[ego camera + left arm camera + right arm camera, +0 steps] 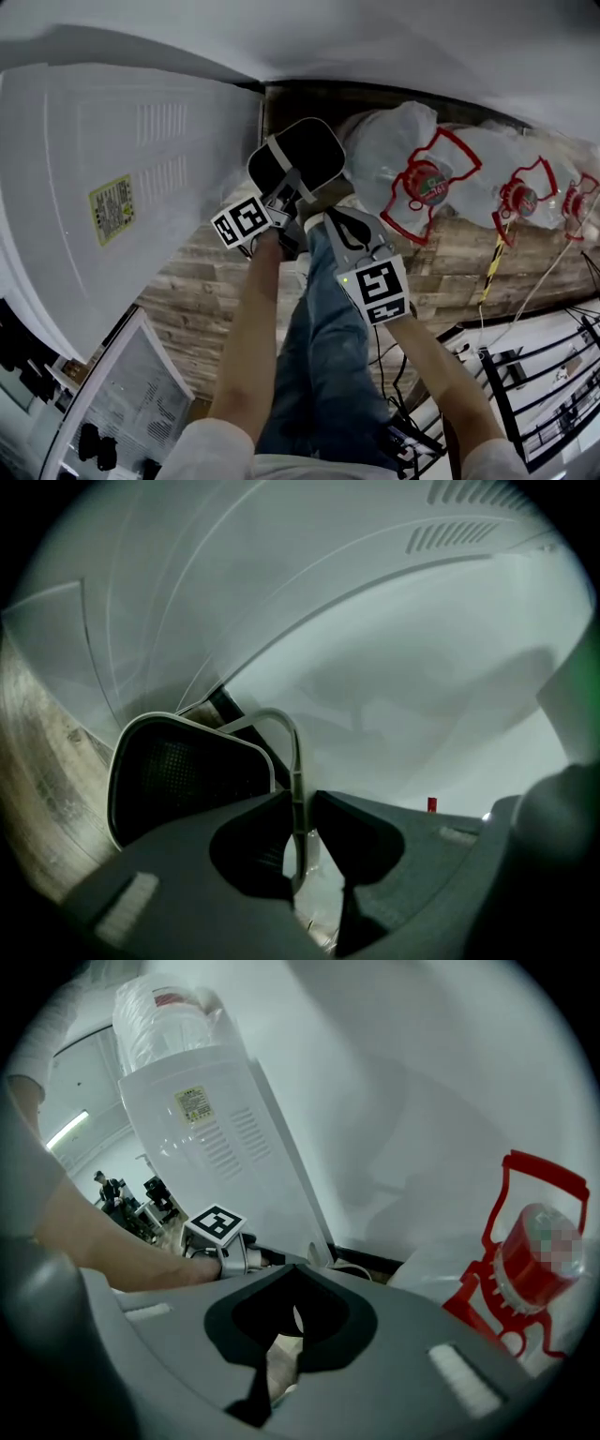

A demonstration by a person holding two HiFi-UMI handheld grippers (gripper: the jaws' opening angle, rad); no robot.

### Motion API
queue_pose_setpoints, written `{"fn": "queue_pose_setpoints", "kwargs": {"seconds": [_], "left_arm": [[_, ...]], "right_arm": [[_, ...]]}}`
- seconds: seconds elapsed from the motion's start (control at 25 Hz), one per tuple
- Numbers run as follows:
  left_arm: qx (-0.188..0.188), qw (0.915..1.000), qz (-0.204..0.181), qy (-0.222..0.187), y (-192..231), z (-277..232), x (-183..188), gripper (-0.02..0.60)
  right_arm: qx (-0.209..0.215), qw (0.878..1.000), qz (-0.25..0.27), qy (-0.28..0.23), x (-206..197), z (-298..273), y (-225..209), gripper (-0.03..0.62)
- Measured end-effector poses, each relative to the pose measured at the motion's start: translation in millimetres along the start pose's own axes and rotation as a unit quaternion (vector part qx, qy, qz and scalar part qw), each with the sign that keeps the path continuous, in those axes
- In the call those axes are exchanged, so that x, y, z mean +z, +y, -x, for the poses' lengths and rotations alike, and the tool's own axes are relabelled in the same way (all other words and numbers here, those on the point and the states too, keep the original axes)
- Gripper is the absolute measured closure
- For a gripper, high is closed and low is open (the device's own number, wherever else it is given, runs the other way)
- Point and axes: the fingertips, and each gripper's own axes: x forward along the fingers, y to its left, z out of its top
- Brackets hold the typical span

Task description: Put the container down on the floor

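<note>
Container (pixel 302 155), dark, white-rimmed: handle (pixel 286 726) clamped in left gripper (pixel 300 803) (beside white dispenser (pixel 122 187)). Right gripper (pixel 295 1274): clenched, jaws together.

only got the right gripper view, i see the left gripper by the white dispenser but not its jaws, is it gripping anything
observer: Yes, the left gripper is shut on the thin grey handle of a black container.
operator: is it down on the floor
observer: Cannot tell; the head view shows it over the wood floor, close to the white dispenser.
operator: what's on its right
observer: Three water bottles with red handles, lying in a row.
</note>
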Motion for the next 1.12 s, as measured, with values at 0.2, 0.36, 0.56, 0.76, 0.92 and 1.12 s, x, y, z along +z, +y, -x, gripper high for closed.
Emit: {"fn": "queue_pose_setpoints", "kwargs": {"seconds": [0.2,0.36,0.56,0.76,0.92,1.12], "left_arm": [[0.004,0.9998,-0.013,0.012,8.1,-8.9,0.7,0.502],[0.008,0.999,-0.037,0.024,13.5,-17.7,2.0,0.502],[0.02,0.9961,-0.067,0.054,23.5,-26.1,-3.2,0.502],[0.028,0.9916,-0.097,0.081,28.9,-32.6,-9.9,0.502],[0.037,0.9904,-0.102,0.086,33.9,-33.2,-7.6,0.5],[0.043,0.9906,-0.1,0.082,36.3,-29.9,-4.7,0.498]], "right_arm": [[-0.017,1.0,-0.01,-0.013,-5.2,-22.3,-1.1,0.571],[-0.03,0.999,-0.013,-0.015,-9.7,-40.3,-10.2,0.571],[-0.047,0.998,-0.03,-0.013,-17.4,-50.4,-25.3,0.571],[-0.049,0.998,-0.031,-0.007,-24.4,-53.6,-33.7,0.571],[-0.05,0.998,-0.033,-0.006,-25.9,-56.5,-35.3,0.571],[-0.044,0.999,-0.031,0.001,-26.2,-60.8,-32.5,0.571]]}}
